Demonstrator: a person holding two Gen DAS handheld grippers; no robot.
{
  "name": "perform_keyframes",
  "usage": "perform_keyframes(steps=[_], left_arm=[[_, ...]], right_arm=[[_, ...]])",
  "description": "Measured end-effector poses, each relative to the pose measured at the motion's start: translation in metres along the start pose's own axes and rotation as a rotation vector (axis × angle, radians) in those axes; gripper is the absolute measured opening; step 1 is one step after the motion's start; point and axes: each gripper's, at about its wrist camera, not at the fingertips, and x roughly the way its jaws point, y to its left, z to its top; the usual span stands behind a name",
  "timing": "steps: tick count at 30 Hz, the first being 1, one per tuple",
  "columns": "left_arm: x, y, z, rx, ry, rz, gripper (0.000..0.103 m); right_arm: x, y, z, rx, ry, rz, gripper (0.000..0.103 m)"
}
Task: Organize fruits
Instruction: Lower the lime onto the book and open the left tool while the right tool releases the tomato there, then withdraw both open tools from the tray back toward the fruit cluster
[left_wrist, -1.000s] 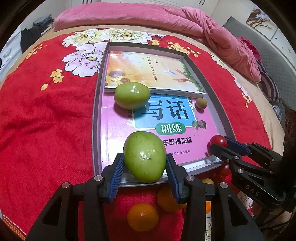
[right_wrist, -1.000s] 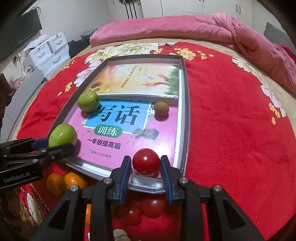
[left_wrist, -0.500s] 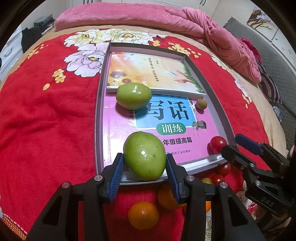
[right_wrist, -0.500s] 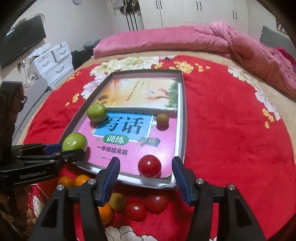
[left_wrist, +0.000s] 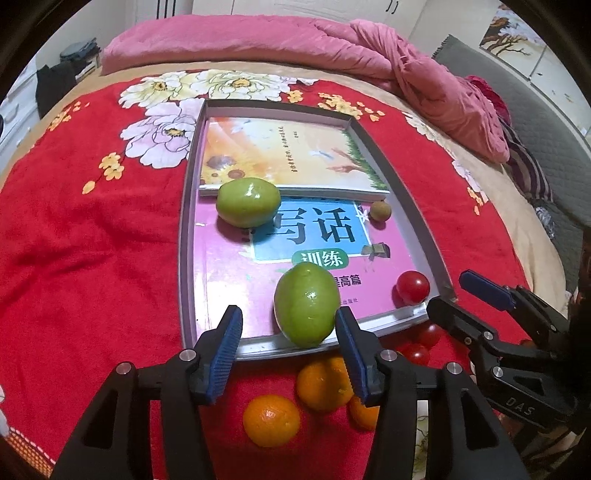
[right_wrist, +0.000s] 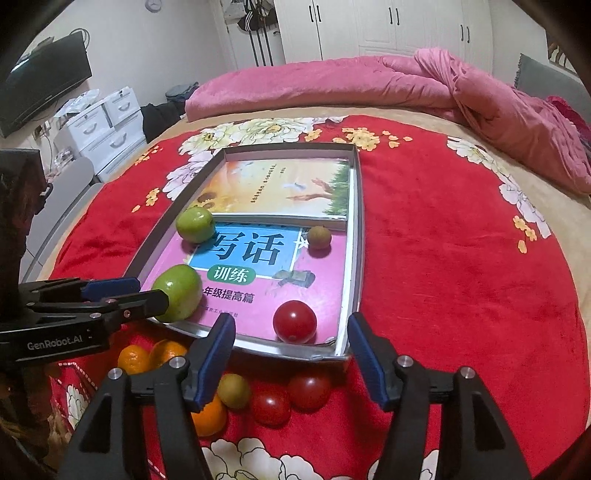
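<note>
Opening left tongs (left_wrist: 288, 332) around green fruit (left_wrist: 306, 304) at tray (left_wrist: 186, 221) lip, none gripped; rolling off risked; right tongs (right_wrist: 291, 332) spread, tomato (right_wrist: 294, 321) released

Two green fruits (right_wrist: 195, 224) (right_wrist: 178, 292), one tomato (right_wrist: 294, 321) and one small brown fruit (right_wrist: 319, 237) lie in the tray (right_wrist: 356, 236), on two books (right_wrist: 280, 188) (right_wrist: 255, 273). At the bed's near edge: three oranges (left_wrist: 270, 420) (left_wrist: 324, 382) (left_wrist: 364, 412), two tomatoes (right_wrist: 308, 390) (right_wrist: 270, 406), one brown fruit (right_wrist: 233, 390).

orange (left_wrist: 364, 413) half hidden behind tool finger
</note>
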Motion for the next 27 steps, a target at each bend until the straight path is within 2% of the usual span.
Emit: perform_keyframes(steps=[10, 14, 18, 23, 27], left_arm=[[-0.013, -0.002, -0.001, 0.006, -0.017, -0.014, 0.056], [-0.021, -0.005, -0.003, 0.01, -0.027, -0.021, 0.063], [-0.028, -0.007, -0.005, 0.011, -0.034, -0.028, 0.063], [-0.037, -0.007, -0.004, 0.007, -0.044, -0.035, 0.07], [-0.043, -0.007, -0.003, 0.002, -0.05, -0.035, 0.07]], right_arm=[[-0.008, 0.001, 0.001, -0.007, -0.017, 0.0, 0.067], [-0.011, 0.003, 0.001, -0.016, -0.02, -0.005, 0.068], [-0.015, 0.004, 0.001, -0.023, -0.026, -0.008, 0.068], [-0.019, 0.003, 0.002, -0.019, -0.034, -0.006, 0.069], [-0.023, 0.0, 0.002, -0.01, -0.038, -0.009, 0.074]])
